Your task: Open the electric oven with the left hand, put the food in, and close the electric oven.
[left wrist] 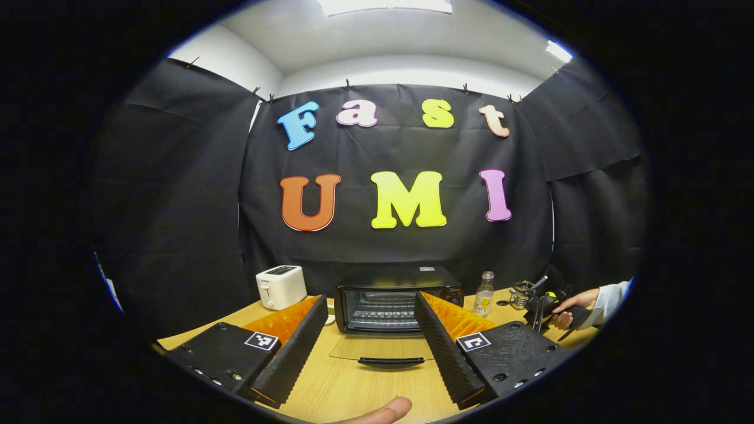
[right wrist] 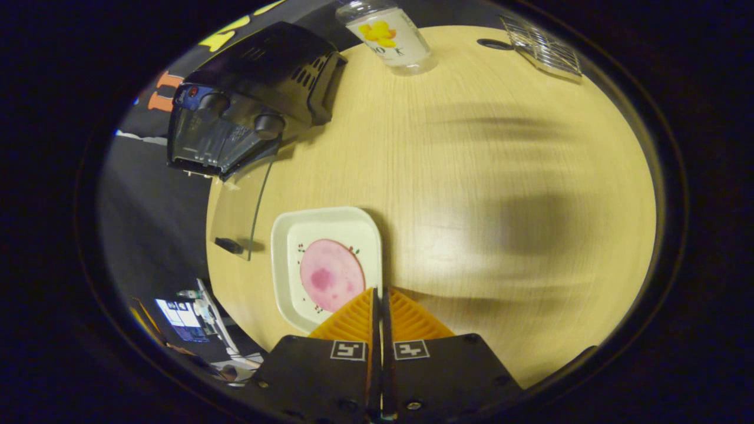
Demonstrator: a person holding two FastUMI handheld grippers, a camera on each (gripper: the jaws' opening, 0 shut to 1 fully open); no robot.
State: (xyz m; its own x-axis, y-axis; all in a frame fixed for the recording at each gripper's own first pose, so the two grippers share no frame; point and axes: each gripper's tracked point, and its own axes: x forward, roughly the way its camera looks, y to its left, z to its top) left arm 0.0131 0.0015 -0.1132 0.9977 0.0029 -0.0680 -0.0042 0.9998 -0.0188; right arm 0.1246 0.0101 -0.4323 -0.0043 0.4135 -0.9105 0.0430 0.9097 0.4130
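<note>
The black electric oven stands at the back of the wooden table, its glass door folded down flat and the rack inside showing. My left gripper is open in front of it, holding nothing, with the door between its fingers' lines. In the right gripper view my right gripper is shut on the right rim of a white square plate carrying a round pink slice of food. The plate looks sharp while the table is blurred. The oven and its open door lie to the upper left.
A white toaster sits left of the oven. A clear bottle with a yellow label and a small glass object are to its right. A sleeved hand holds the other gripper at far right. A metal grille lies at the table's far edge.
</note>
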